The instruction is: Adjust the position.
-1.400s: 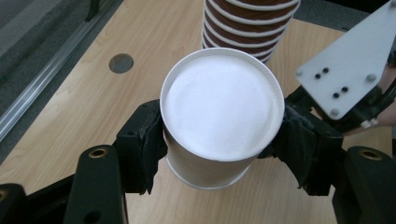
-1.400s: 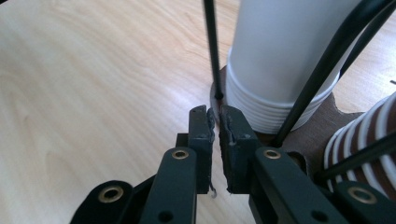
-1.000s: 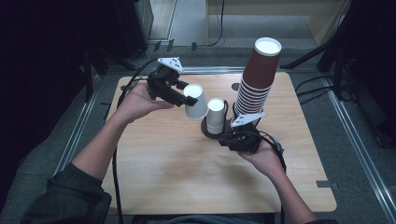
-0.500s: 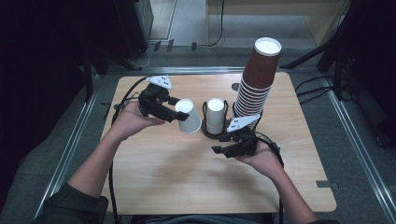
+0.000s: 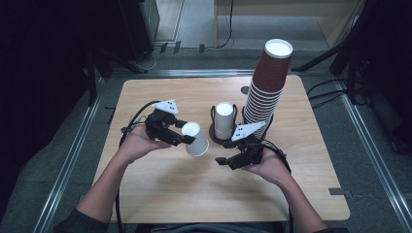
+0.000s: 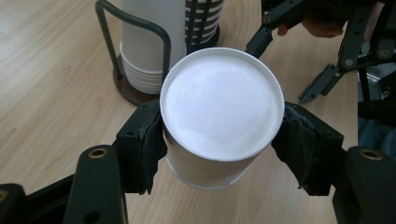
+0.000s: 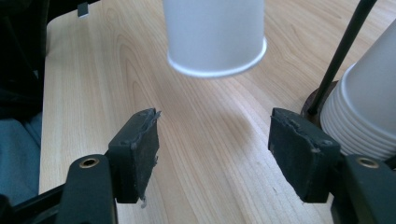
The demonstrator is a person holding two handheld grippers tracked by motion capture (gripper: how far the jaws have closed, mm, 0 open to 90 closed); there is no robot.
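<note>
Left gripper: the black two-jaw left gripper [image 5: 187,140] is clamping a single white paper cup [image 5: 195,139] by its side wall, both pads pressing in on it; in the left gripper view the left gripper [image 6: 219,144] is squeezing the single white paper cup [image 6: 220,116] from either side, its closed white base facing the camera.

Held cup: it is hanging upside down and tilted, rim towards the table, above the light wooden table top [image 5: 184,194], just to the left of the cup holder; whether its rim is touching the wood cannot be told.

Right gripper: the black right gripper [image 5: 224,160] is lying in the person's right hand [image 5: 267,167], its jaws having just been opening and now standing wide; in the right gripper view the right gripper [image 7: 215,151] is holding nothing, bare wood showing between the pads.

Cup holder: a short stack of white paper cups [image 5: 224,120] is standing upside down on a dark round base with black wire loops [image 5: 212,114], just in front of the right gripper.

Tall stack: a leaning tower of brown ribbed paper cups [image 5: 266,90] is standing just right of the holder.

Left hand: the person's left hand [image 5: 136,144] is carrying its gripper from the left side of the table.
</note>
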